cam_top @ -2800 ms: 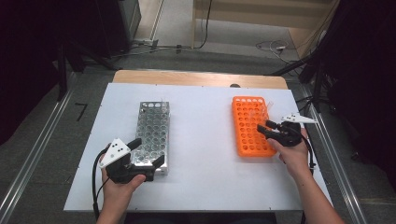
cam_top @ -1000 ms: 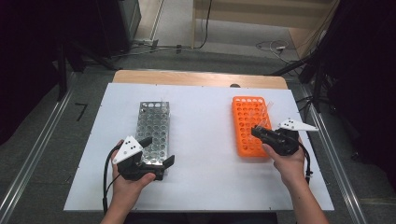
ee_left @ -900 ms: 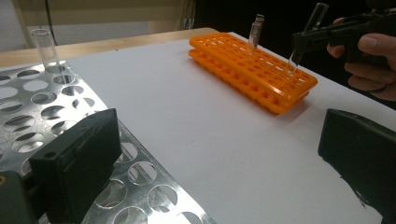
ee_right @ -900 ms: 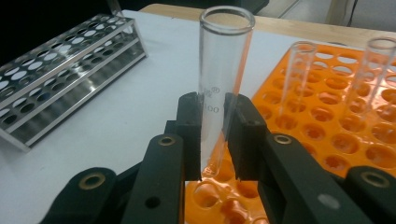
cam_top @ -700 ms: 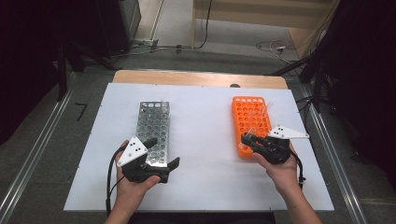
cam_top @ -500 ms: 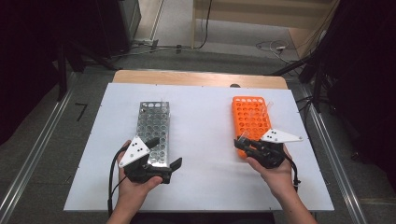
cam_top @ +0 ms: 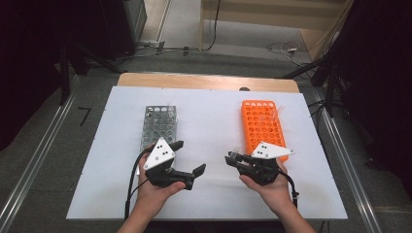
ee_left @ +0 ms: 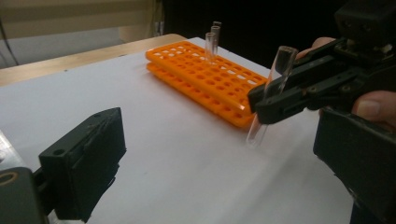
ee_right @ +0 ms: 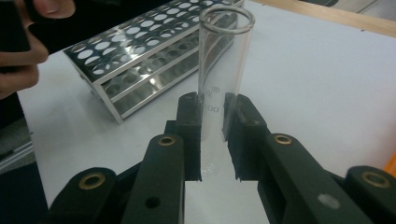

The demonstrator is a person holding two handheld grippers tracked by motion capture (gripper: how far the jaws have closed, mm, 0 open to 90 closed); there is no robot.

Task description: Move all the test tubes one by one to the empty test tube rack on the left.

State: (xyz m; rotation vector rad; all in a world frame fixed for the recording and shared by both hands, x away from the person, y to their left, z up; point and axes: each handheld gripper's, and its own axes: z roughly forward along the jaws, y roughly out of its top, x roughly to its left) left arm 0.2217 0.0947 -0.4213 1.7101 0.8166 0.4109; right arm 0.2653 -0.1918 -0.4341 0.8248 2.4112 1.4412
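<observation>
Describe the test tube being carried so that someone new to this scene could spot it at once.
On the white table, look between the metal rack and the orange rack. There the right claw is shut on a clear glass test tube. Unlike the tubes standing in the orange rack, it hangs above the tabletop.

The high view looks forward and down from above the person's side, taking in the whole white table [cam_top: 214,111] from well back; the forearms enter at 6 o'clock. The left gripper view sits low, close over the tabletop, facing across to the orange rack [ee_left: 205,70] at 1 o'clock. The right gripper view looks along its own jaws at very close range, toward the steel rack [ee_right: 140,56] at 11 o'clock. All three share the white tabletop; each gripper view shares one rack with the high view.
</observation>
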